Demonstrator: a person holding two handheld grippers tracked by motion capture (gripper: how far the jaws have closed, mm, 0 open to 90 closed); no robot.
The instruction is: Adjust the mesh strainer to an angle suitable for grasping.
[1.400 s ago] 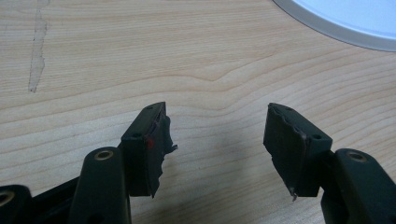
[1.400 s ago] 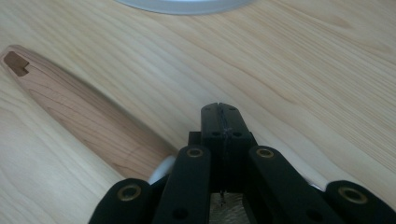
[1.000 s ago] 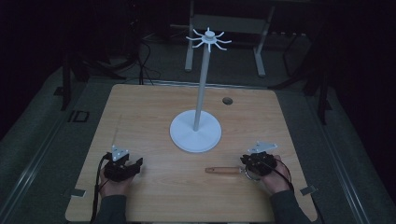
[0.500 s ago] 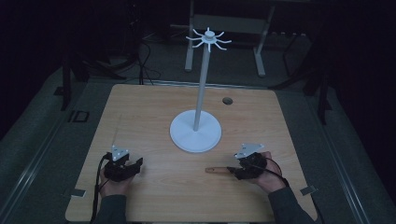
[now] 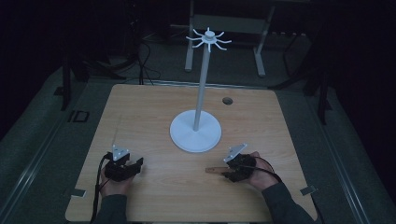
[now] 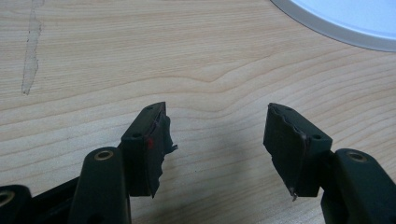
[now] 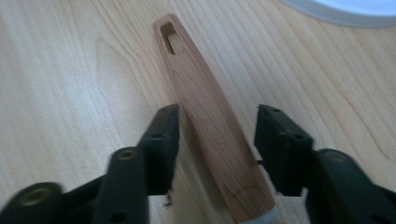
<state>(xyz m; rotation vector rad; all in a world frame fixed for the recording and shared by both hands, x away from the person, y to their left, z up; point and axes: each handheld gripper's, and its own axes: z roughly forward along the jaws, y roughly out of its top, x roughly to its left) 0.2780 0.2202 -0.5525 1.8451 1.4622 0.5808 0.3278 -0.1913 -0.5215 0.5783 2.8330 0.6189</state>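
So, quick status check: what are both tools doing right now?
Left tool open over bare table. Right tool open, jaws astride the wooden handle, not yet clamped. Stand sits beyond, not in the way.

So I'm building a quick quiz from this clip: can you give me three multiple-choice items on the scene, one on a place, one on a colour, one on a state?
1. Where does the wooden handle lie?
A. between the right gripper fingers
B. on the stand's base
C. beside the left gripper

2. What colour is the stand?
A. black
B. white
C. red

3. How is the left gripper?
A. shut on the handle
B. shut on nothing
C. open, nothing between its fingers

Key: 1 A, the right gripper view shows the handle flat on the table between the open fingers. 2 B, post and round base are white. 3 C, bare wood shows in the gap.
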